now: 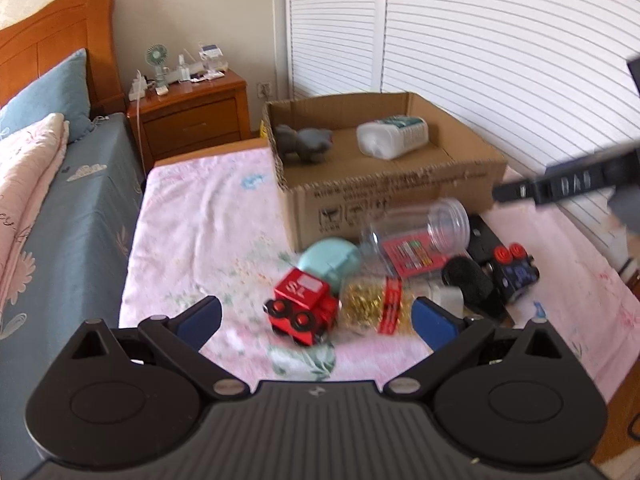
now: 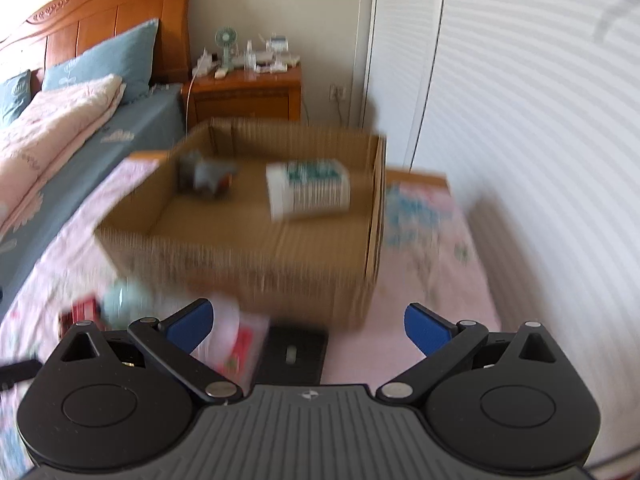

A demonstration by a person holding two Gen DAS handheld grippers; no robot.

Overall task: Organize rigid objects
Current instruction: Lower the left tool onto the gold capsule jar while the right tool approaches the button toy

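A cardboard box [image 1: 400,194] stands on the pink floral cloth and holds a grey toy [image 1: 306,144] and a white bottle [image 1: 394,136]. In front of it lie a red toy train [image 1: 302,306], a teal round case [image 1: 330,258], a clear jar with a red label [image 1: 416,240], a jar of gold clips [image 1: 374,306], a black toy car [image 1: 514,274] and a black cylinder [image 1: 468,280]. My left gripper [image 1: 316,318] is open just in front of the red train. My right gripper [image 2: 306,326] is open and empty before the box [image 2: 248,264], with the bottle [image 2: 308,188] inside; this view is blurred.
A bed with blue sheet [image 1: 68,216] and pink quilt lies to the left. A wooden nightstand [image 1: 192,112] with clutter stands behind. White louvred doors [image 1: 480,40] are on the right. A black flat object [image 2: 294,354] lies under the right gripper.
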